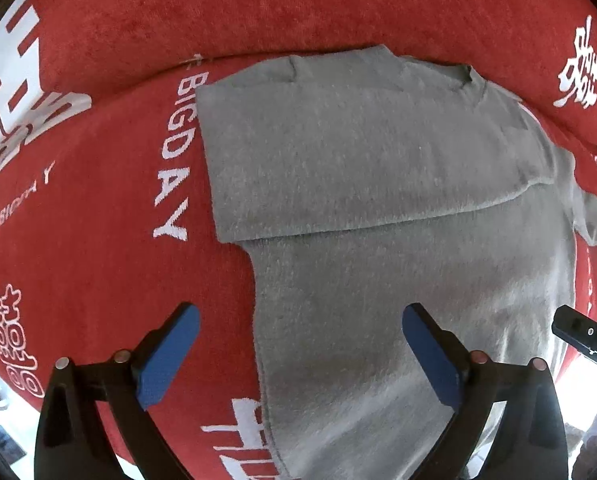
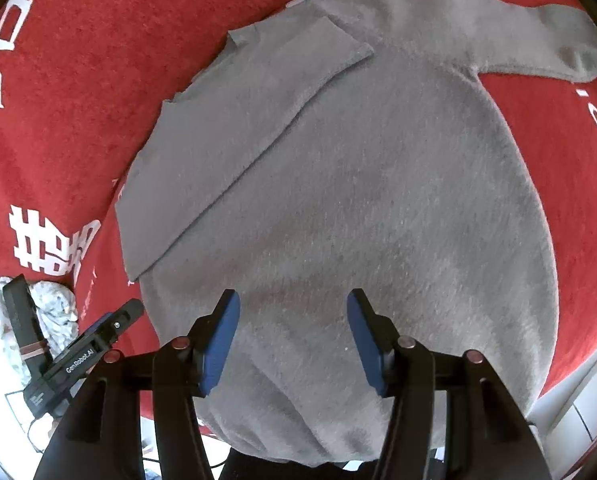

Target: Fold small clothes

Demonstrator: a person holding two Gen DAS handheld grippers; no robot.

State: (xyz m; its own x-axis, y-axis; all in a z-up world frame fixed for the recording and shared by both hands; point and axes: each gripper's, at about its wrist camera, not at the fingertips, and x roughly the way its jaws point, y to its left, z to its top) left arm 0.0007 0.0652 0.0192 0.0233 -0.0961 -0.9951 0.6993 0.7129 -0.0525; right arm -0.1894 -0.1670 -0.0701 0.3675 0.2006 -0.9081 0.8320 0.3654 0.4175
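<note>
A small grey T-shirt (image 1: 378, 200) lies flat on a red cloth with white lettering (image 1: 98, 220). One side and sleeve are folded over the body, leaving a straight fold edge. It also shows in the right wrist view (image 2: 358, 180), with the other sleeve (image 2: 558, 48) spread out at the upper right. My left gripper (image 1: 300, 344) is open and empty above the shirt's left hem edge. My right gripper (image 2: 294, 336) is open and empty above the shirt's lower body. The left gripper's finger (image 2: 110, 328) shows at the left of the right wrist view.
The red cloth (image 2: 58, 120) covers the whole surface. A crumpled pale fabric (image 2: 54, 312) lies at its lower left edge in the right wrist view. The surface's edge and a white floor (image 2: 578, 392) show at the lower right. The right gripper's tip (image 1: 582, 336) enters the left wrist view.
</note>
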